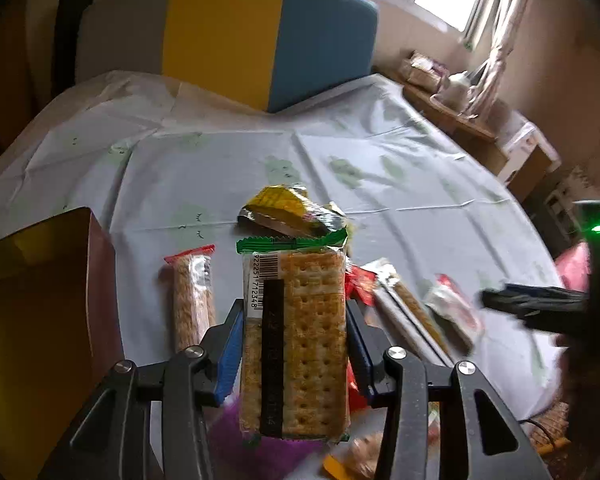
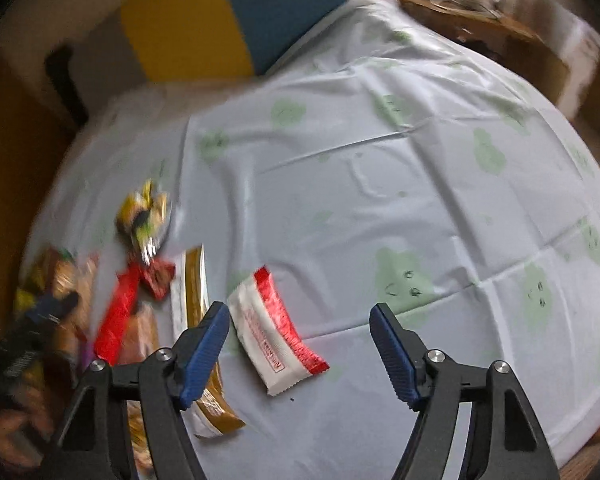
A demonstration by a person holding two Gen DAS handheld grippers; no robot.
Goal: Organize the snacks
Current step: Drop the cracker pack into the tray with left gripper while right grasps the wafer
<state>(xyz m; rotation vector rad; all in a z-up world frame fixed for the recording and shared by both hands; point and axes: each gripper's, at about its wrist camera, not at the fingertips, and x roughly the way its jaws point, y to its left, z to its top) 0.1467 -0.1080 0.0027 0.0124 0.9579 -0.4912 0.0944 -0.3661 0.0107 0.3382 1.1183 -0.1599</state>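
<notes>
Left wrist view shows your left gripper (image 1: pixel 294 344) with its blue fingers (image 1: pixel 230 350) pinching a clear pack of square crackers (image 1: pixel 300 344) by its long sides, the pack pointing away from you and raised above the surface (image 1: pixel 400 168), which wears a pale cloth with green prints. A dark box (image 1: pixel 40 320) with a glossy gold inside sits close on the left. Beyond the pack lie a crumpled yellow wrapper (image 1: pixel 288 212) and, to its left, a long oat bar (image 1: pixel 192 300) with red ends.

Right wrist view shows your right gripper (image 2: pixel 300 340) with fingers spread and nothing between the pads, hanging just above a white and red sachet (image 2: pixel 272 332) that lies flat on the cloth. A gold-edged packet (image 2: pixel 194 284) lies just beside the left finger, and a red packet (image 2: pixel 116 312) sits further left among a blurred heap.

Judging by this, you are mid-carry with the crackers, probably heading for the box, while the right side lines up its own pick. Next, bring the crackers over the box opening, and centre the sachet between the right fingers before closing.
</notes>
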